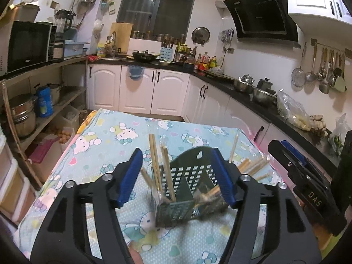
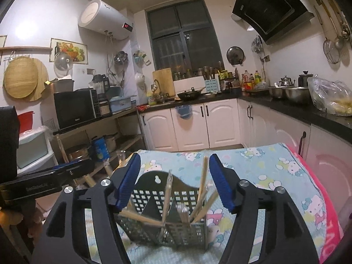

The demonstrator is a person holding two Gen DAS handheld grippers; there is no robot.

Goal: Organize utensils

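Observation:
A dark green perforated utensil holder (image 1: 189, 176) stands on the table's cartoon-cat cloth (image 1: 110, 136). Several wooden chopsticks (image 1: 155, 160) lean in its compartments at odd angles. More chopsticks (image 1: 253, 165) lie just behind it on the right. My left gripper (image 1: 177, 154) is open, its blue pads on either side of the holder and not pressing it. The right wrist view shows the same holder (image 2: 154, 195) with chopsticks (image 2: 203, 180) and a pale utensil (image 2: 182, 211) inside. My right gripper (image 2: 175, 156) is open above it, with nothing held. Each gripper shows at the edge of the other's view (image 1: 294, 165) (image 2: 55, 176).
White base cabinets (image 1: 171, 92) and a black counter (image 1: 253, 90) with pots run behind and along the right of the table. An open shelf unit (image 1: 55, 107) with pots and a microwave (image 1: 28, 44) stands on the left. The table's pink edge (image 2: 330, 220) is close on the right.

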